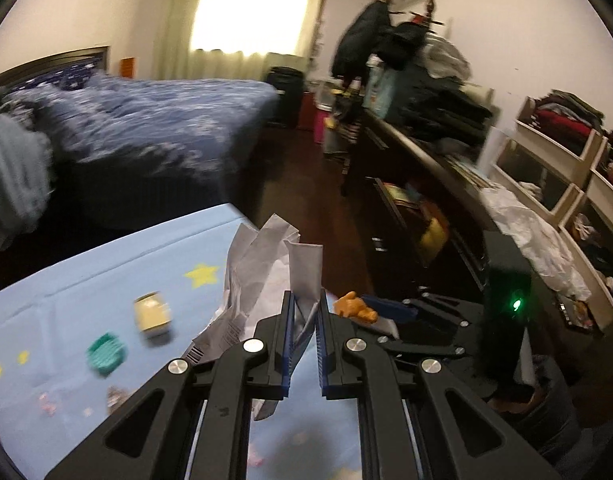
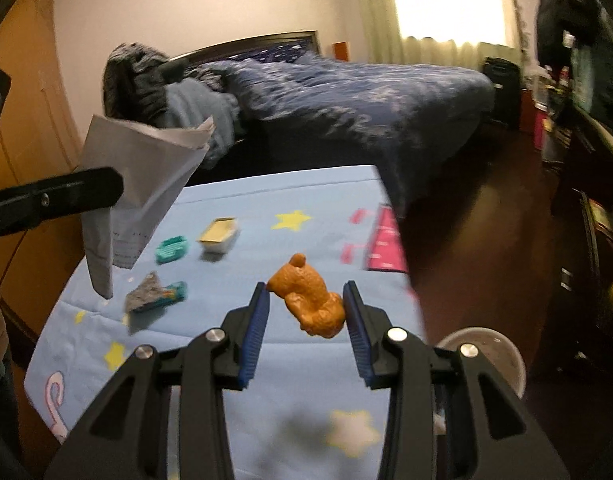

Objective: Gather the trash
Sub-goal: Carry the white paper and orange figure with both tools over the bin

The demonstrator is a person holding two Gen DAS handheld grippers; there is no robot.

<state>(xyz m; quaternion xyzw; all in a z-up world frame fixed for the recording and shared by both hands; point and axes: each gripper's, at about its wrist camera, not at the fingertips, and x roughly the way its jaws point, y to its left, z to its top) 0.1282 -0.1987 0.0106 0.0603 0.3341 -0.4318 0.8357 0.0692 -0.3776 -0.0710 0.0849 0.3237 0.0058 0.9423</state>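
My left gripper (image 1: 305, 312) is shut on a crumpled white paper (image 1: 262, 276) and holds it above the light blue star-print table cover (image 1: 86, 292). The same paper shows in the right wrist view (image 2: 142, 184), hanging from the left gripper at the left edge. My right gripper (image 2: 306, 304) is open, its blue pads on either side of an orange bear-shaped toy (image 2: 308, 300), which sits between them without a clear squeeze. On the cover lie a yellow tub (image 2: 219, 235), a teal cap (image 2: 171, 249) and a grey and teal wrapper (image 2: 154, 298).
A white round bin rim (image 2: 494, 356) sits low at the right of the table. A bed with a blue quilt (image 2: 346, 100) stands behind. A dark dresser with piled clothes (image 1: 434, 120) and open shelves (image 1: 554, 168) line the right wall. Dark floor lies between.
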